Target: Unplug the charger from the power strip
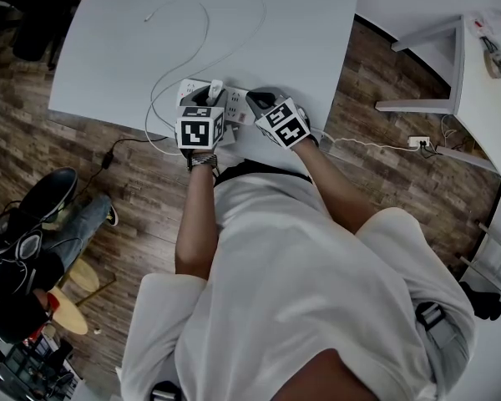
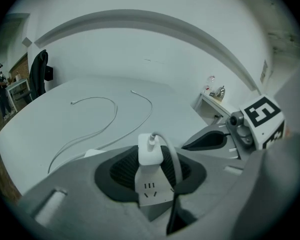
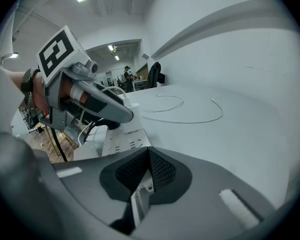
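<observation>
The charger point(image 2: 150, 151) stands upright in the strip point(image 2: 151, 191), at the near edge of the counter point(image 1: 301, 40). Its long axis rises straight out of the strip's face. Its cable point(image 2: 174, 159) leaves the top, then arcs over to the right and down.

The left gripper point(image 2: 150, 171) pinches the charger, one pad on each side. The right gripper point(image 3: 149, 164) has its jaws pressed together and holds nothing between them. Its tip is at the strip's right end; I cannot tell whether it touches.

The strip lies lengthwise along the counter's near edge, close to the person. A dark cord point(image 1: 121, 144) drops off that edge to the floor. Beyond the strip the counter is broad, with only two thin white cables point(image 1: 202, 32) looping across it.
</observation>
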Available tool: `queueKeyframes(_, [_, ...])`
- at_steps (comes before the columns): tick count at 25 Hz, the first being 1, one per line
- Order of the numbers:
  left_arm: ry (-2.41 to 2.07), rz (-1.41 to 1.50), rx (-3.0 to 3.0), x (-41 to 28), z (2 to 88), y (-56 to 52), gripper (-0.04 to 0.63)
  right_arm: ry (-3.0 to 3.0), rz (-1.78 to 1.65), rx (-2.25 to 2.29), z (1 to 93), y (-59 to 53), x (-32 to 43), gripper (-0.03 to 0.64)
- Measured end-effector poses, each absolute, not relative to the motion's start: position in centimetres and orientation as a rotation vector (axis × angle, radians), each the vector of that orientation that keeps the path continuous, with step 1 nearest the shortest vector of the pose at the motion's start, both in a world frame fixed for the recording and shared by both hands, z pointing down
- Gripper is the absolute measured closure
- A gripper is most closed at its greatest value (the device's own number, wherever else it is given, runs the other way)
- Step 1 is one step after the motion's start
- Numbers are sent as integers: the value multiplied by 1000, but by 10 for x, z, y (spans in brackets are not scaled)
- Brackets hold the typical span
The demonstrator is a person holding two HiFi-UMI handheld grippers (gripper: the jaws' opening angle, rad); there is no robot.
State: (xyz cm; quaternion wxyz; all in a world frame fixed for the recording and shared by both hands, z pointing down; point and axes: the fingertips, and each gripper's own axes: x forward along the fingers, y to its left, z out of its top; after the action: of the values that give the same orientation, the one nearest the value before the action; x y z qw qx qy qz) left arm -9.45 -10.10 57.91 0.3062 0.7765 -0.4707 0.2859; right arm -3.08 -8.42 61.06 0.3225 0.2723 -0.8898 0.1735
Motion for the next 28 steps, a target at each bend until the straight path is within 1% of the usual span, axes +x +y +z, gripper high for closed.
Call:
queueKeyframes(11, [-1250, 884, 2098, -90, 580, -99, 454, -2333, 453, 718, 611, -85, -30, 614])
queueKeyframes(22, [-1244, 1114, 2174, -82, 580, -99, 451, -2326, 444, 709, 611, -84, -31, 614])
queueKeyframes(28, [-1243, 1146, 2175, -79, 581, -96, 451, -2327, 445, 716, 610, -82, -31, 614])
